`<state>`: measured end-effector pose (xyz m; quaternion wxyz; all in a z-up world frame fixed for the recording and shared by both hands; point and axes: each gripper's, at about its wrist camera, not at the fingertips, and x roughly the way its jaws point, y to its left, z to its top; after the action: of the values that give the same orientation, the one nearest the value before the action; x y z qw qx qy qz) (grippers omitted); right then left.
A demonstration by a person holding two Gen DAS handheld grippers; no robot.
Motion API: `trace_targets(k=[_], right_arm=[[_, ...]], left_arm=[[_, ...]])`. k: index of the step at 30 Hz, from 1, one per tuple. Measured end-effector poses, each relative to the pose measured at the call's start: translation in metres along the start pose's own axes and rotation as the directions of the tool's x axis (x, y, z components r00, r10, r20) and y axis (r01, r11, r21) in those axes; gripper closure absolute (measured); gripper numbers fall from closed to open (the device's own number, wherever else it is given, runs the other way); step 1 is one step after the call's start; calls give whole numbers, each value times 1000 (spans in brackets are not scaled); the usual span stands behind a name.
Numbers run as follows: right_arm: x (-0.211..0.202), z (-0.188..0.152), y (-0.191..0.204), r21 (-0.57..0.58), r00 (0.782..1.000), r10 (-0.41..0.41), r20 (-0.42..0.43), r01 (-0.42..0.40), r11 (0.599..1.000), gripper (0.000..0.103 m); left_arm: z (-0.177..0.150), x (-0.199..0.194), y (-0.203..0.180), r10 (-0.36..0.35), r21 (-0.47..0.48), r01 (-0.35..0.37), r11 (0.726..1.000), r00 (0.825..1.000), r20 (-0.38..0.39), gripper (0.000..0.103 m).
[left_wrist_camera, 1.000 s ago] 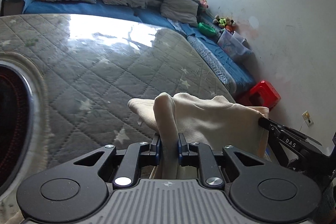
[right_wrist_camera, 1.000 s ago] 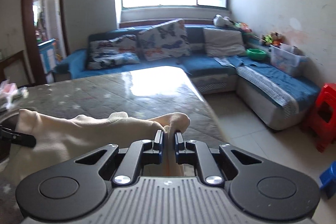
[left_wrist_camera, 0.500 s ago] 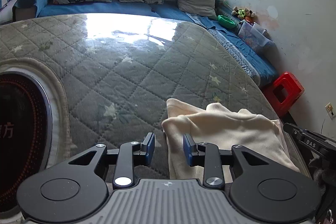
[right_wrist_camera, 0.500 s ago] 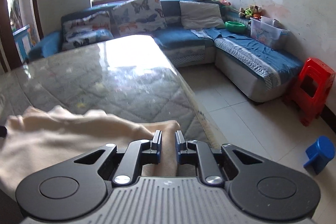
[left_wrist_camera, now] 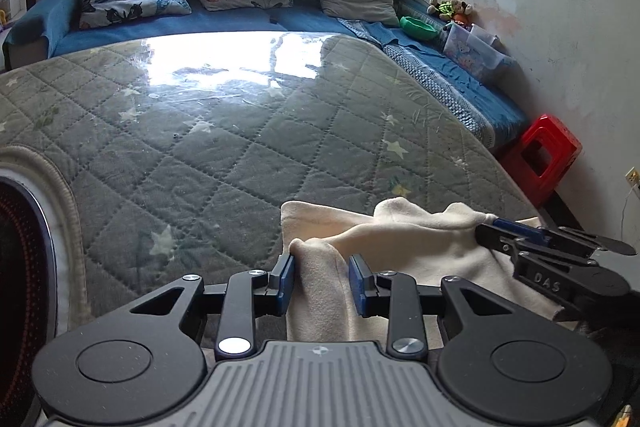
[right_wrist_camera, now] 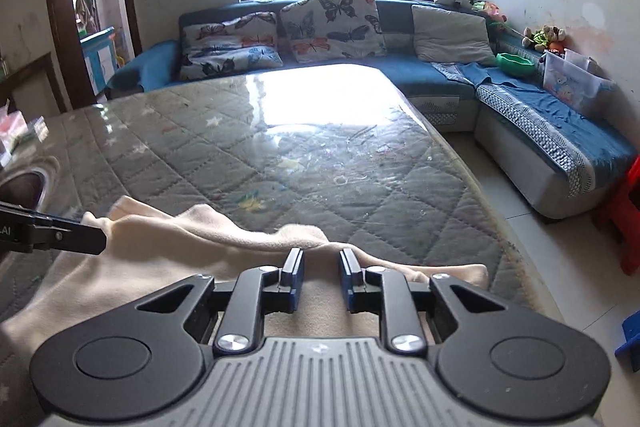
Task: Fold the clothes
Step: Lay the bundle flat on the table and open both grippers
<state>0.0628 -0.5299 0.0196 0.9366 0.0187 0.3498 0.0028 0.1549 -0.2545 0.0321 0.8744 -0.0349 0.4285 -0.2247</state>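
Lying now in a loose cream fleece heap, soft and folded over on itself, the garment [left_wrist_camera: 404,247] at the near edge of the grey quilted star-patterned mattress [left_wrist_camera: 224,147], no longer lifted off it as a second ago. Standing apart, the blue-padded jaws of the black left gripper [left_wrist_camera: 321,281], straddling a raised ridge of cloth beside the garment's left corner without pinching it; clamped there a second ago, parted by half a second ago and wider now. Standing apart too, the jaws of the black right gripper [right_wrist_camera: 319,277], over the garment's right edge, having let go only in the last half second. Meaning, most likely, one fold laid down and released, both corners free. Calling next, probably, for a fresh grasp on another edge of the garment, the ridge under the left gripper wanting smoothing first
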Motion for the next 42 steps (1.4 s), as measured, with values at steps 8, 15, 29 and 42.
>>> trace_targets(k=[8, 15, 29, 42], right_arm=[[-27, -6, 6, -50, 999, 30, 22, -29, 998, 78], [-66, -32, 22, -85, 997, 70, 22, -68, 994, 75], [-95, -69, 41, -124, 998, 49, 29, -45, 991, 74], [-85, -65, 78, -210, 992, 115, 43, -103, 972, 74]], left_arm=[[-8, -16, 5, 3, 11, -3, 1000, 1000, 27, 64], [-33, -43, -12, 1, 98, -7, 995, 998, 61, 60], [-76, -52, -24, 37, 161, -46, 986, 998, 58, 58], [-80, -53, -22, 37, 160, -47, 986, 997, 62, 57]])
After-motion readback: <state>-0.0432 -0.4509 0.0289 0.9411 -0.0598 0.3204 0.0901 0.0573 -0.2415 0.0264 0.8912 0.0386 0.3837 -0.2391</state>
